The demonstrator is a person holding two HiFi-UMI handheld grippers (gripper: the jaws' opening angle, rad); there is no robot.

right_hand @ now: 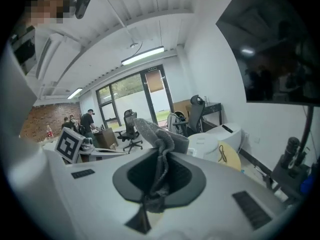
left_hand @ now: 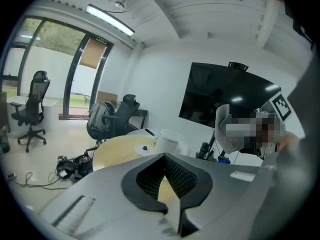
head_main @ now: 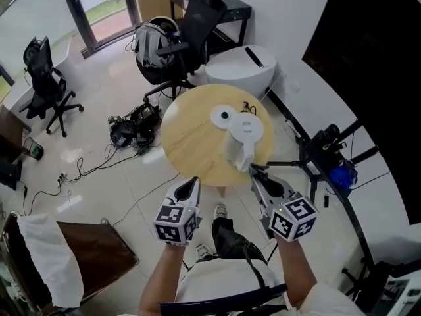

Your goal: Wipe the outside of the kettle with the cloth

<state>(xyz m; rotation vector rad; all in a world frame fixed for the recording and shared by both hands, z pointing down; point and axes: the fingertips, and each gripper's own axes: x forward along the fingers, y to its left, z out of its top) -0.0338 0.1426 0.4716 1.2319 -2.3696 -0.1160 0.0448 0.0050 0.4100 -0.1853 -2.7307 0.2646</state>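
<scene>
The white kettle [head_main: 245, 131] stands on the right side of the round wooden table [head_main: 191, 143], with its white base disc [head_main: 223, 115] just beyond it. My right gripper [head_main: 254, 171] is shut on a grey cloth [head_main: 246, 159] that hangs against the kettle's near side. In the right gripper view the cloth [right_hand: 159, 144] bunches up between the jaws, and the kettle [right_hand: 210, 144] shows behind it. My left gripper [head_main: 193, 182] hovers over the table's near edge, shut and empty. The left gripper view shows its closed jaws, the table [left_hand: 117, 151] and the kettle [left_hand: 167, 140] ahead.
A black office chair with a backpack [head_main: 158, 45] and a white round unit [head_main: 240, 68] stand beyond the table. Cables and gear [head_main: 135, 127] lie on the floor at left. A tripod [head_main: 322, 150] stands right of the table. A brown chair [head_main: 92, 249] is at lower left.
</scene>
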